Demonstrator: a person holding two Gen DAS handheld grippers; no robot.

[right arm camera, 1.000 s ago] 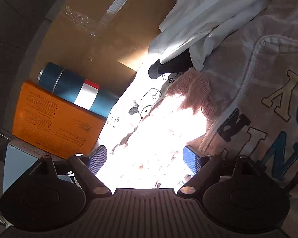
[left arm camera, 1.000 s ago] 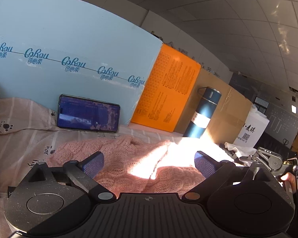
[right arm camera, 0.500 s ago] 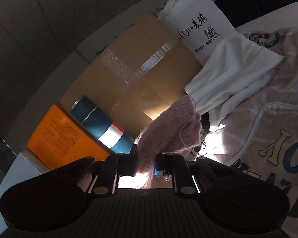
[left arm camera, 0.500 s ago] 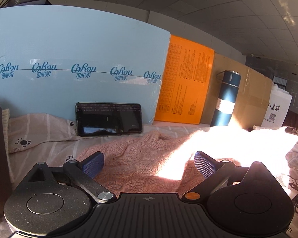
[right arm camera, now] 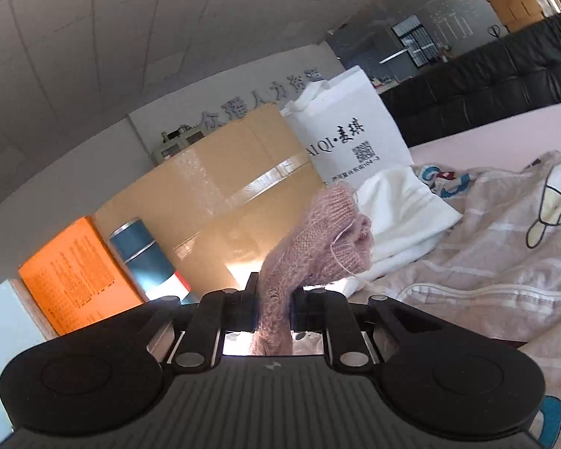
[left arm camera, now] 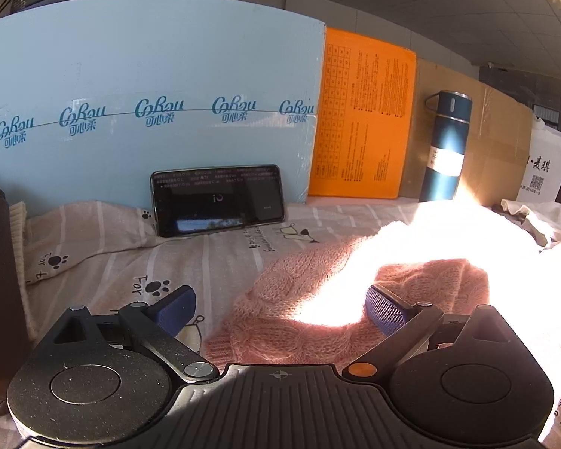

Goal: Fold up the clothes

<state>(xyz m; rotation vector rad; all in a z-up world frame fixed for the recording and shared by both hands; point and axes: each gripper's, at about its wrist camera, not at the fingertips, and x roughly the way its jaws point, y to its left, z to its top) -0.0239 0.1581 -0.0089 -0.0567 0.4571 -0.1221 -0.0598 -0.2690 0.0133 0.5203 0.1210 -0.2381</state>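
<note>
A fold of the pink sweater point(right arm camera: 318, 235) is pinched in the closed right gripper point(right arm camera: 275, 299) at frame centre and held lifted; the rest lies on the sheet point(left arm camera: 104, 258) at lower centre-right. The left gripper point(left arm camera: 280, 307) is spread wide, holding nothing, straddling the knit's near edge. Next, a second grip seems needed. Room is bounded above by phone point(left arm camera: 217, 200), flask point(left arm camera: 445, 146) and boxes point(right arm camera: 235, 194).

Pink knit sweater point(left arm camera: 299, 299) – striped, seemingly beige paw-print sheet point(left arm camera: 93, 262).

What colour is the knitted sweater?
Soft pink; the sweater shows best in the left wrist view.
</note>
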